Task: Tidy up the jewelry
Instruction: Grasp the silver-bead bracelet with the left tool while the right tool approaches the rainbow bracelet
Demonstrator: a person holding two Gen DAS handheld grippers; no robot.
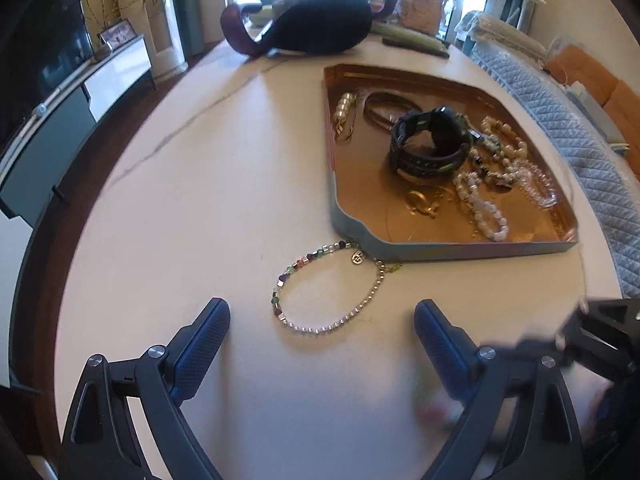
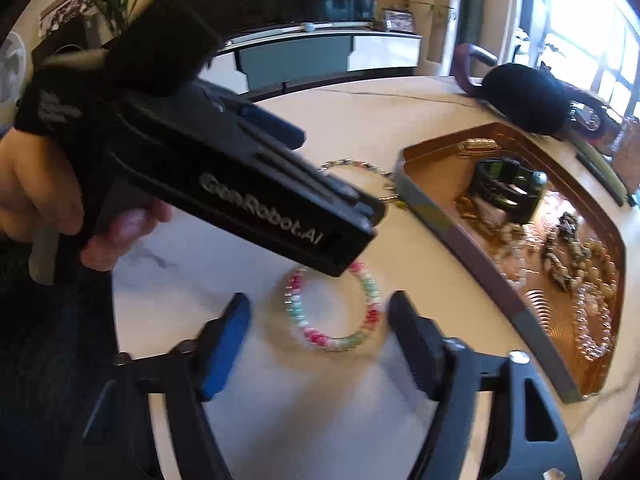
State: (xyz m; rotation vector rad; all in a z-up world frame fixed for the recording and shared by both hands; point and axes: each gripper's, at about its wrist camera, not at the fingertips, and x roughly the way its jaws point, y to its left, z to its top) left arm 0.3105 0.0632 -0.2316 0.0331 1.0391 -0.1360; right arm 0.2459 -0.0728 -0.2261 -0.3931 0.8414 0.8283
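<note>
A white, faintly veined tabletop carries a shallow copper-coloured tray with a grey-blue outer wall. Heaped inside it are pearl bracelets, a black watch and gold pieces.

Two bracelets lie outside the tray. A multicoloured bead bracelet with a small round gold charm touches the tray's near corner; it lies just ahead of the left tool, whose blue-padded fingers are spread and empty. A pink, green and white bead bracelet lies flat on the tabletop between the parted fingers of the right tool, ungripped.

A hand holds the left tool's black body, printed "GenRobot.AI".
</note>
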